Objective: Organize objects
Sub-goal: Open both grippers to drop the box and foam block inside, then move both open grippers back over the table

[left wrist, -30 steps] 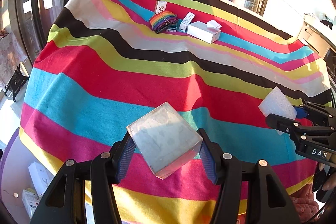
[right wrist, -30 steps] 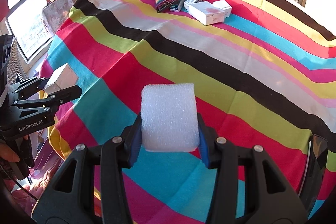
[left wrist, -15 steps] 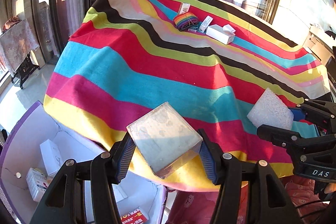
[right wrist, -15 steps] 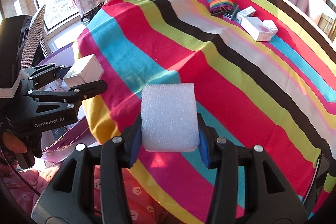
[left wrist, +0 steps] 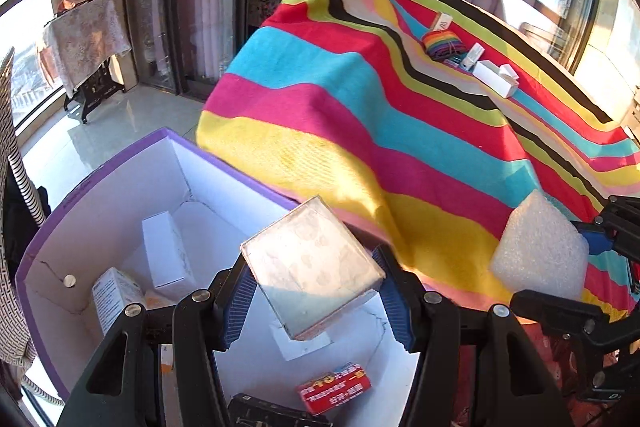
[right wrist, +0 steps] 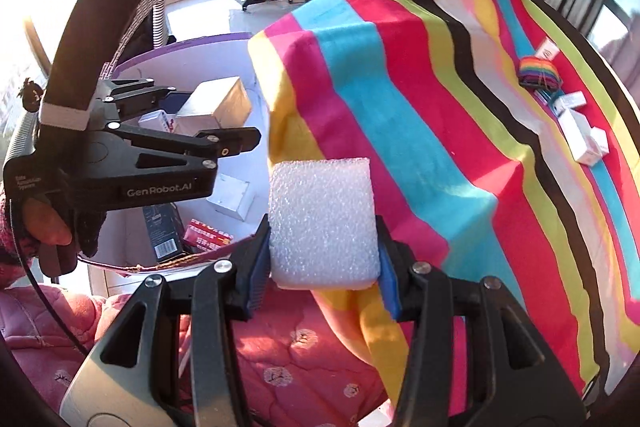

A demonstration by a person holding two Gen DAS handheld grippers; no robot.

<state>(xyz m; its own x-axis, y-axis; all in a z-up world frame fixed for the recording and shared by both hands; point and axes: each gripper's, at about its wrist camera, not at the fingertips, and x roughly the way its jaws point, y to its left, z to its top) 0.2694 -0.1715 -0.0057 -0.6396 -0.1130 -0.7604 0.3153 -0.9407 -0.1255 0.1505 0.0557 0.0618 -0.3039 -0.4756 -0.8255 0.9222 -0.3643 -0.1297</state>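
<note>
Both grippers have swung away from the striped cloth (left wrist: 420, 131). The left gripper (left wrist: 312, 291) now hangs over the purple bin (left wrist: 100, 171), clamped on a clear box (left wrist: 310, 265). To its right, the right gripper (right wrist: 322, 259) pinches a foam block (right wrist: 322, 223).

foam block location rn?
The foam block is clamped in the right gripper, off the striped tablecloth's near edge, right of the purple-rimmed box; the left wrist view shows it at far right.

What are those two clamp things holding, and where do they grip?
The left hand-held gripper pinches a clear-wrapped box by two opposite sides; the right hand-held gripper squeezes a white foam block by its sides.
</note>
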